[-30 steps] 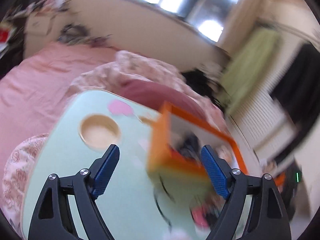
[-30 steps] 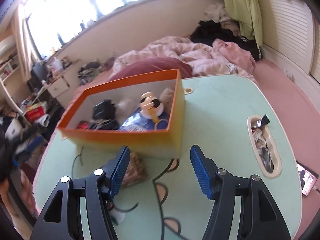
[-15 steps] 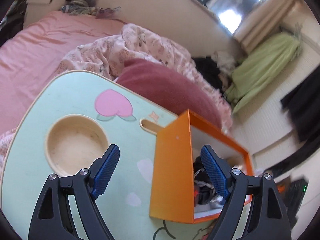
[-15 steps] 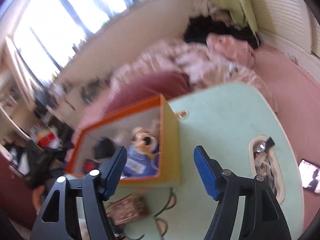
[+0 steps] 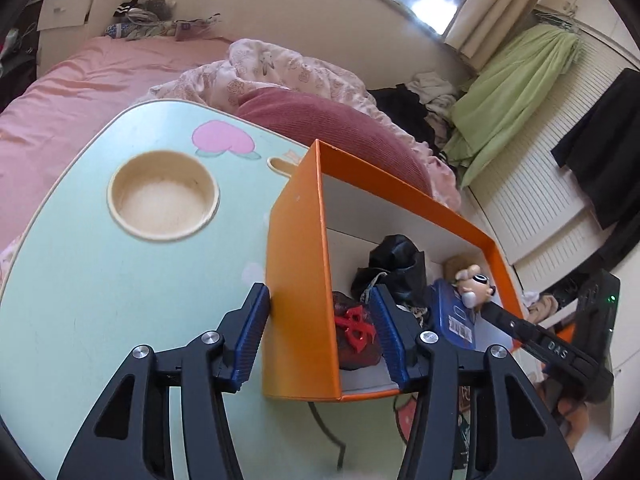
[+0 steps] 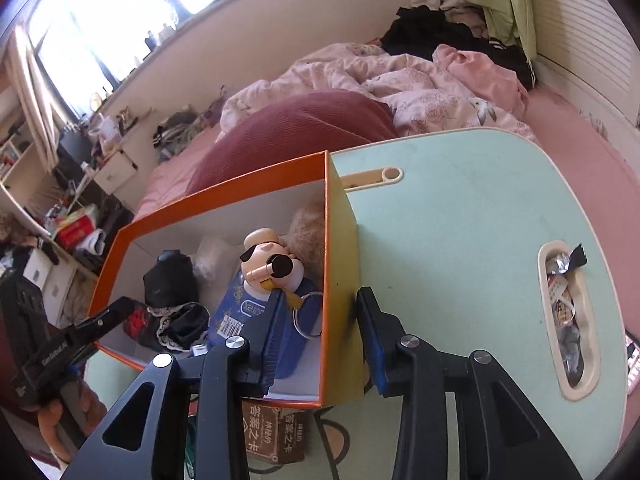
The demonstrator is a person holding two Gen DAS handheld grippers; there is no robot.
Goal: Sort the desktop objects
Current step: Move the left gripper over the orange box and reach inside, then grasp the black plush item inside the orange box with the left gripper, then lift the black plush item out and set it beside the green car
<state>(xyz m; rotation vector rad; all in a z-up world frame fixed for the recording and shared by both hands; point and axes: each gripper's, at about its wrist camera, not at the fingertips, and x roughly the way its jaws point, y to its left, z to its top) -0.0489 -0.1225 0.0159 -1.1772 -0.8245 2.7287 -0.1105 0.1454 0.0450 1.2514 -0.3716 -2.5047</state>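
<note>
An orange box sits on the light green table, near the table's far edge, with a dark red pillow just behind it on the bed.

The left tool is spread wide over one end wall of the box. One blue finger is outside the wall and the other is inside the box. The outer finger looks right against the wall, but I cannot tell if the tool is squeezing it.

The right tool sits the same way over the other end wall, one finger in the box and one out. Its jaws are apart too, and the wall stands between them.

Inside the box lie a little toy figure, a blue packet, a black bag and a dark thing with a red mark.

A brown card box lies on the table just in front of the orange box. The table has a round cup hole on the left and a long slot with small wrapped things on the right.
</note>
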